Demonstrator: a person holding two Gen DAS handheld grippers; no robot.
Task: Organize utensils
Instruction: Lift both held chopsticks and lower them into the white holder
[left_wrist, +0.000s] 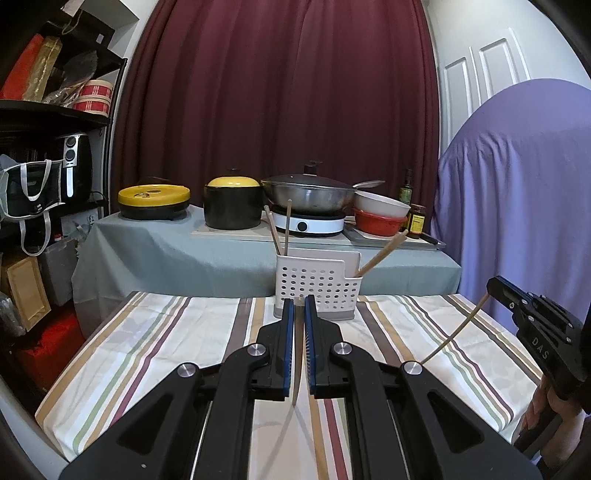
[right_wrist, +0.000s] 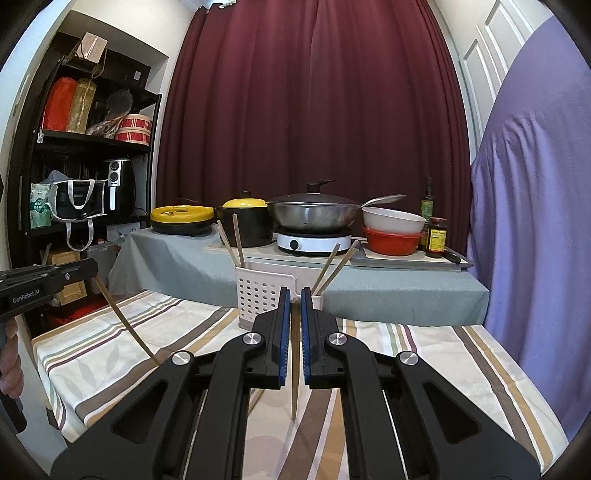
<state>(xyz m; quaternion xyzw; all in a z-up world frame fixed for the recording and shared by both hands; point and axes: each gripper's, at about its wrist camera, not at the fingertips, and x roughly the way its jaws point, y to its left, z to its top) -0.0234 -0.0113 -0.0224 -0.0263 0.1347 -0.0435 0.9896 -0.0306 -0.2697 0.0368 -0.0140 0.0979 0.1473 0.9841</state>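
Two chopsticks rightmost, one hidden leftward.

Striped-cloth table bearing 1 white perforated utensil caddy.

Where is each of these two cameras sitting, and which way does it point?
Left wrist: rides the left gripper, looking along its fingers at the white utensil holder; the right gripper shows at right.
Right wrist: rides the right gripper, facing the same holder; the left gripper shows at left.
Shared: each gripper pinches a chopstick; striped tablecloth, wok.
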